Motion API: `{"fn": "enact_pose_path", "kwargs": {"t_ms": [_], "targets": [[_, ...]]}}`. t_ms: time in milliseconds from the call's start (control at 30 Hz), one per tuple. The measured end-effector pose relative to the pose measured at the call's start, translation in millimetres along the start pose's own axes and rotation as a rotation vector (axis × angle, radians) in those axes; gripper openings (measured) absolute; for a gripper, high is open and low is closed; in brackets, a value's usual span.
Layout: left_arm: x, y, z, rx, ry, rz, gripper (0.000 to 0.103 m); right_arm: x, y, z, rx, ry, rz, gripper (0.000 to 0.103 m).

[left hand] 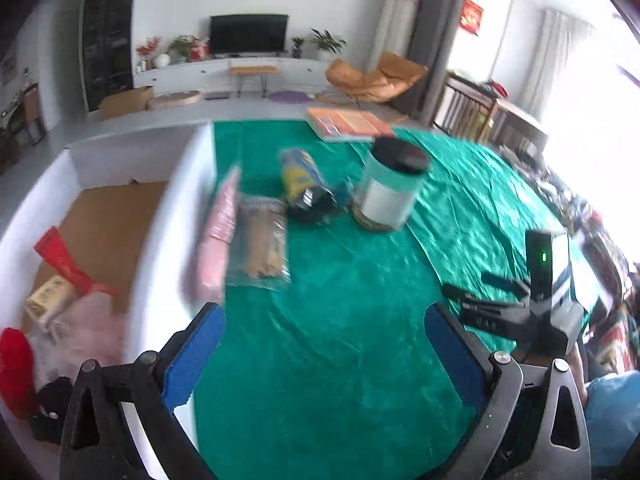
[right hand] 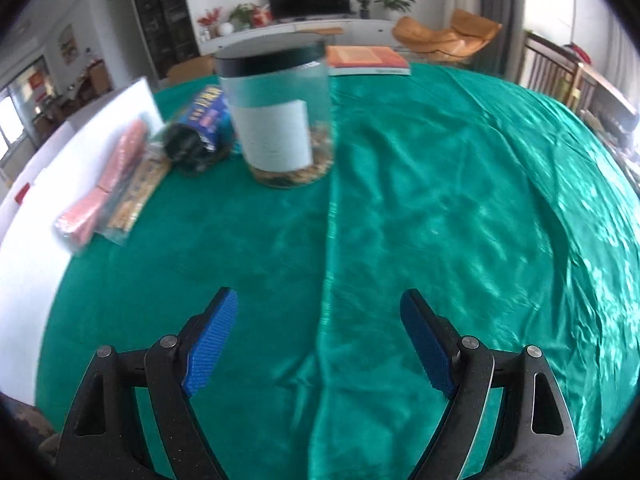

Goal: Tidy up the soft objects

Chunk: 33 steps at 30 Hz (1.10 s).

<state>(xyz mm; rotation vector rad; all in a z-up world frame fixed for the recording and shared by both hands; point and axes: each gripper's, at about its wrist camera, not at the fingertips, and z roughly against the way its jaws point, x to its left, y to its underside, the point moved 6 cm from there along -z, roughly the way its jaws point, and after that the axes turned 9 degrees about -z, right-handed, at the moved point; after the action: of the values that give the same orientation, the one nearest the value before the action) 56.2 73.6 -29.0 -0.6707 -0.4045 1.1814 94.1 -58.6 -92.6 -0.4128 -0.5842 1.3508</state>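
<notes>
1. The left hand-held gripper (left hand: 322,330) points forward and downward, its two blue-padded fingers (left hand: 194,356) spread wide with nothing between them.
2. The right hand-held gripper (right hand: 319,318) also tilts downward, jaws standing wide apart, its blue pads (right hand: 426,346) gripping nothing.
3. In the left wrist view the right hand-held gripper (left hand: 476,294) shows at the right edge, its dark fingers apart.

Green-clothed table (right hand: 440,200): jar (right hand: 276,116), book (right hand: 366,60), pink pkt (right hand: 108,184), white box (left hand: 176,216).
</notes>
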Motion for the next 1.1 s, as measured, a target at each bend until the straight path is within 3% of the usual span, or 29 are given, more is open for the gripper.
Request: {"fn": "enact_pose_path", "kwargs": {"t_ms": [167,367,467,1100], "targets": [[-53.8,25.9,-88.5,0.145,-0.006,-0.081,0.099,-32.1,9.9,-6.5,-0.044,0.086,0.014,0.086],[-42.0,18.6,-144.5,0.148,-0.088,-0.113,0.101,-54.7,15.5,-14.8,-0.036,0.066,-0.040,0.087],[-35.3,11.3,-149.3,0.112,-0.096,-0.094,0.102,-54.8,16.4,-16.6,-0.034,0.077,-0.030,0.087],[-31.4,10.5,-150.4,0.113,-0.092,-0.096,0.103,-56.3,20.0,-16.8,-0.033,0.071,-0.030,0.089]]}}
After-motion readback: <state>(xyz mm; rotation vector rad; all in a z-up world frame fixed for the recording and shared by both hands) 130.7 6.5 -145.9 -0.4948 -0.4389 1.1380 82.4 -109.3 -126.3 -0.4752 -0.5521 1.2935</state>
